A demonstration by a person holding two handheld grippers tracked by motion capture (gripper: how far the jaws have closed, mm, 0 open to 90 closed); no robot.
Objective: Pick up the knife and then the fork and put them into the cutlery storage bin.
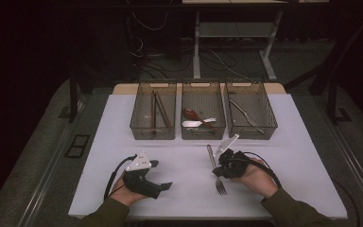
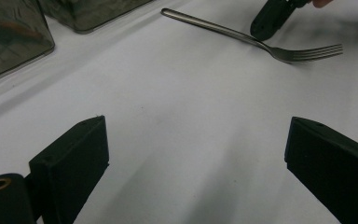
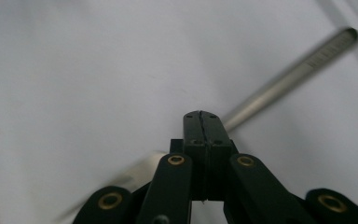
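I am keeping the right tool (image 1: 219, 166) pinched fully closed over the fork (image 1: 216, 169), whose handle is running out ahead of its tips and prongs trailing back behind; whether the metal is actually clamped I cannot tell. My left tool (image 2: 196, 154) is resting wide open and empty, off to the fork's side. Three smoky bins (image 1: 203, 117) are sorting cutlery beyond both tools on the white surface (image 1: 307, 156), the room sitting dark around it.

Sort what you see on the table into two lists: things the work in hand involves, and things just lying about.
In the job:
- fork
- right gripper, shut on the fork's handle

Lying about:
- left bin with chopsticks
- middle bin with spoons
- right bin
- left gripper, open over bare table
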